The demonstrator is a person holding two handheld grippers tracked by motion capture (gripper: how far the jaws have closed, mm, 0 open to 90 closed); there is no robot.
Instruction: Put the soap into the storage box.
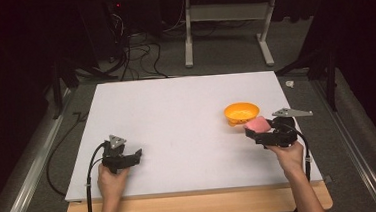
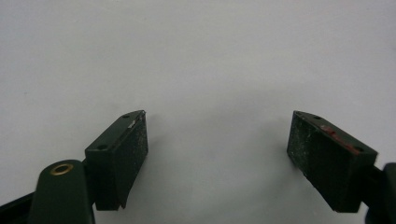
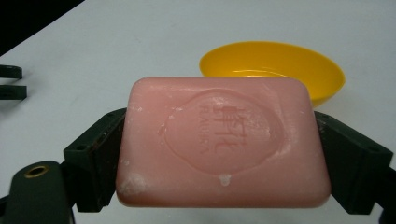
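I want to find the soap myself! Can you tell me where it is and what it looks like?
Look at the white table and go to its right side, near the orange bowl. Just in front of the bowl, the right gripper squeezes the bar of soap between its black jaws. It is the only pink thing there, rectangular with a stamped oval emblem.

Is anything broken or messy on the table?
Nothing is spilled or broken. The pink soap has a few white scuffs and a small chipped corner, but it sits straight between the right gripper's jaws. The yellow bowl stands upright just beyond it. The left gripper is open over bare table.
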